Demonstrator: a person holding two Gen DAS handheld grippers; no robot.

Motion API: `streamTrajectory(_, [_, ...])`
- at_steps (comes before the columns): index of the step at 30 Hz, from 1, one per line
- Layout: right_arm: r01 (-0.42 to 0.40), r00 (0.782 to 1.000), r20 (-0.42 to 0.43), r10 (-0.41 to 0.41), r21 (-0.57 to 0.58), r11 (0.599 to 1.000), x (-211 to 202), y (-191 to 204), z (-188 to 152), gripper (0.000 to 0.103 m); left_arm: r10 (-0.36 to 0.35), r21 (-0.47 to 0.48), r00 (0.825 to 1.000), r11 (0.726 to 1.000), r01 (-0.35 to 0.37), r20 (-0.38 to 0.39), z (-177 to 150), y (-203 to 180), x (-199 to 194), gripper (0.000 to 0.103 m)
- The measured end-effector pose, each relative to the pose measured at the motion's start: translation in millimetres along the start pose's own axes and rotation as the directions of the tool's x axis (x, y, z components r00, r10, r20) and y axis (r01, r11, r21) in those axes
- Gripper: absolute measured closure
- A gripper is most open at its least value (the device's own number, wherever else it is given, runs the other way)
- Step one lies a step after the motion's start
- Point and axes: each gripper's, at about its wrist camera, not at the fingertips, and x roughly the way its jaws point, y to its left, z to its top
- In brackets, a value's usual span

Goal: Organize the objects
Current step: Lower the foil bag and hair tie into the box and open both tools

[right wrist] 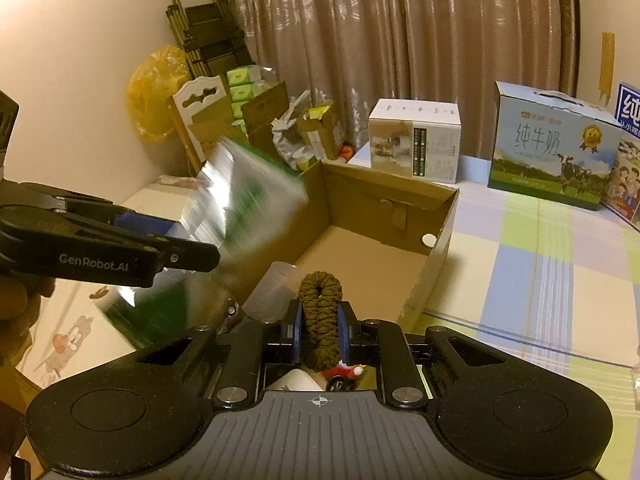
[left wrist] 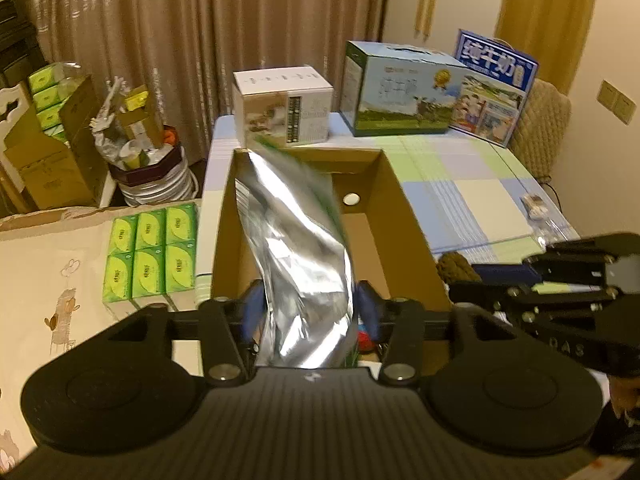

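In my left gripper the blue pads are clamped on the lower part of a silver foil pouch. The pouch stands nearly upright between the fingers, and its top is blurred and leans over the open cardboard box. In my right gripper the pads are closed on a brown knitted piece, which is folded into a loop and projects forward past the fingertips above the near end of the same box. A translucent cup lies just left of this loop. The box floor carries a small white disc near the far right corner. The box rests on a checked tablecloth. Behind it stand a white carton and a milk carton.
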Motion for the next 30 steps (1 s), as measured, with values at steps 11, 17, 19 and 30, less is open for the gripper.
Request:
streamTrajectory(11, [-0.001, 1.0, -0.005, 0.001, 0.007, 1.0, 2, 1, -3, 0.089, 0.004, -0.004, 1.0, 1.0, -0.004, -0.011, -9, 1, 0, 0.056])
streamTrajectory(17, [-0.002, 1.0, -0.006, 0.002, 0.006, 1.0, 2, 2, -3, 0.089, 0.005, -0.003, 1.0, 1.0, -0.005, -0.013, -12, 1, -2, 0.056])
streamTrajectory(19, [-0.003, 1.0, -0.004, 0.003, 0.008, 1.0, 1, 3, -4, 0.089, 0.005, -0.004, 1.0, 1.0, -0.006, -0.012, -12, 2, -2, 0.056])
streamTrajectory(30, [-0.007, 1.0, -0.011, 0.007, 0.007, 1.0, 7, 8, 0, 0.088, 0.006, -0.012, 1.0, 1.0, -0.007, -0.009, -13, 5, -4, 0.056])
